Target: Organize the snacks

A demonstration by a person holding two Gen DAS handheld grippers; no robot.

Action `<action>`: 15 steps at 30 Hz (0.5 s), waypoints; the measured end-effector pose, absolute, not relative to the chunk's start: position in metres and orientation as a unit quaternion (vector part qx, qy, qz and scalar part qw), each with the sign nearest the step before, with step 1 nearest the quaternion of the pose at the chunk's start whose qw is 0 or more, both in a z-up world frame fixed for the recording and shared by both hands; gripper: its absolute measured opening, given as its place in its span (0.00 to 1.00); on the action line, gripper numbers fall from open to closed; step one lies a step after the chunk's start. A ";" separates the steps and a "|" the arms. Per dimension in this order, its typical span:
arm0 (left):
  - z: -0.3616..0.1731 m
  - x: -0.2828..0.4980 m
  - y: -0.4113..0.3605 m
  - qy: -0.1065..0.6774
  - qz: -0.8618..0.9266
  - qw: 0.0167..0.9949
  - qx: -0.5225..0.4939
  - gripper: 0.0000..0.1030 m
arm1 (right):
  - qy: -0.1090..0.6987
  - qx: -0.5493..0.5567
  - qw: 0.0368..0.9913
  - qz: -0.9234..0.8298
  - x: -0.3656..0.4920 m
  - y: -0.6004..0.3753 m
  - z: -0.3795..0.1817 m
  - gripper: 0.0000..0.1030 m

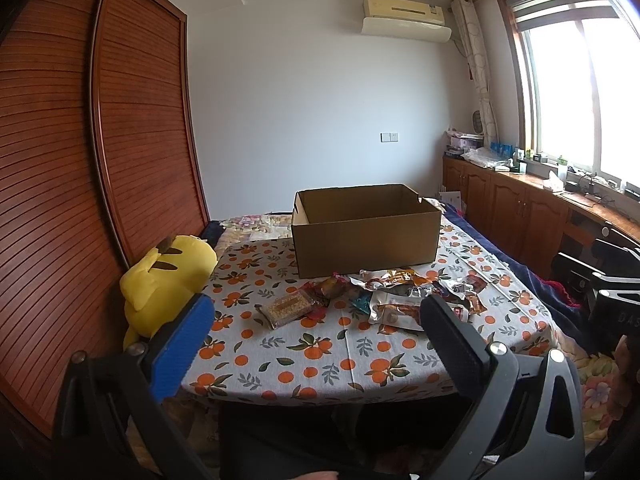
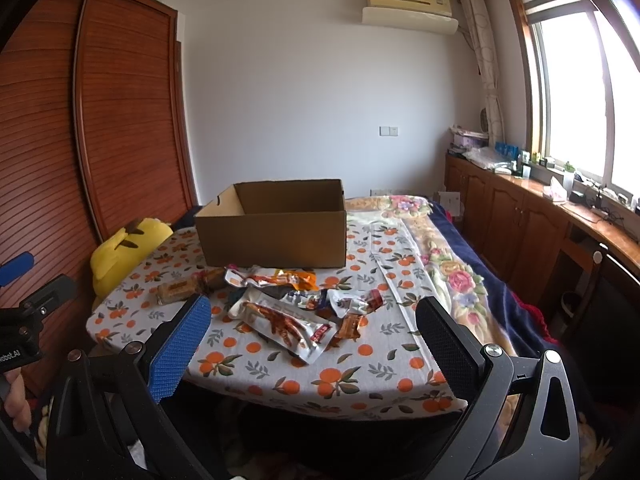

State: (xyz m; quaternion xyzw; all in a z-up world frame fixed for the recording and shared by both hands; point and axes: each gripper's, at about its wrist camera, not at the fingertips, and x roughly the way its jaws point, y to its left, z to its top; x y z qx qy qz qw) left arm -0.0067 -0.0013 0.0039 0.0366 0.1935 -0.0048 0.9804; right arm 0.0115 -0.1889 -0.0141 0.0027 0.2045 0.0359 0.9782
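Note:
A pile of snack packets (image 1: 404,292) lies on the orange-print tablecloth (image 1: 304,356), in front of an open, empty cardboard box (image 1: 366,236). A clear pack of a brown grain bar (image 1: 286,308) lies at the pile's left. In the right wrist view the pile (image 2: 296,304) has a long silver-and-orange packet (image 2: 284,326) at the front, with the box (image 2: 276,226) behind it. My left gripper (image 1: 316,316) is open and empty, above the table's near edge. My right gripper (image 2: 314,316) is open and empty, also short of the pile.
A yellow plush toy (image 1: 168,276) sits at the table's left edge beside a wooden slatted wardrobe (image 1: 80,160). A floral quilt (image 2: 452,264) and dark blanket lie to the right. Wooden cabinets (image 2: 520,220) with clutter run under the window. The left gripper shows at the far left of the right wrist view (image 2: 16,268).

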 end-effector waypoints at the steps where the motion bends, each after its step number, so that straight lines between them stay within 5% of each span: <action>1: 0.004 -0.007 -0.001 0.193 -0.005 0.980 0.037 1.00 | 0.204 0.003 0.978 0.036 0.011 -0.189 -0.014 1.00; 15: 0.004 -0.007 -0.002 0.193 -0.005 0.981 0.037 1.00 | 0.204 0.003 0.978 0.035 0.012 -0.189 -0.014 1.00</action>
